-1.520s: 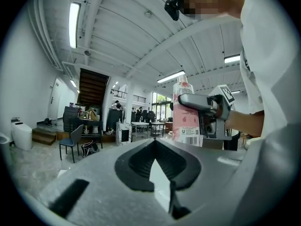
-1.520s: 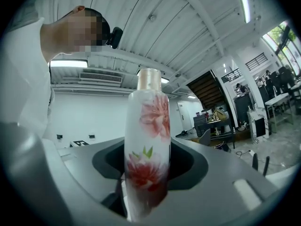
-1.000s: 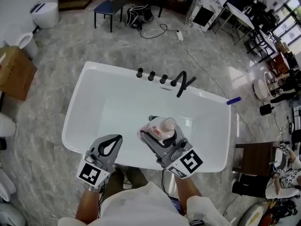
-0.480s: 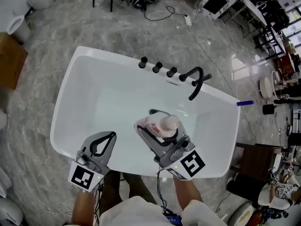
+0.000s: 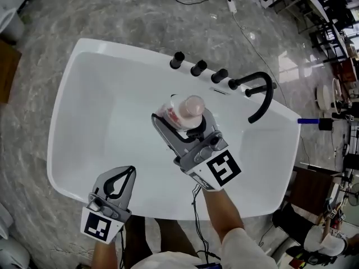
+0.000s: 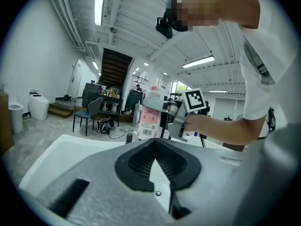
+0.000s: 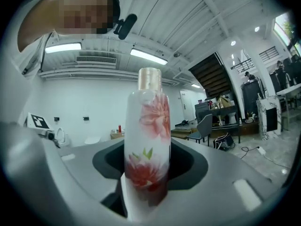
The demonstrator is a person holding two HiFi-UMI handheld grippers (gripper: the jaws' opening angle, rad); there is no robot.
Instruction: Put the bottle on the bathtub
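Note:
A white bottle with pink flowers and a pale cap stands upright in my right gripper, which is shut on its lower body. It hangs over the basin of the white bathtub, a little short of the far rim with the taps. In the right gripper view the bottle rises from between the dark pads of that gripper. My left gripper is shut and empty over the tub's near rim. The left gripper view shows its closed tips with the bottle beyond them.
A black curved faucet and several black knobs stand on the far rim. A small blue object lies at the tub's right end. Marble floor surrounds the tub; a dark wooden stool is at the right.
My right gripper has carried the bottle away from the near rim, further over the basin toward the taps. The left gripper has stayed by the near rim.

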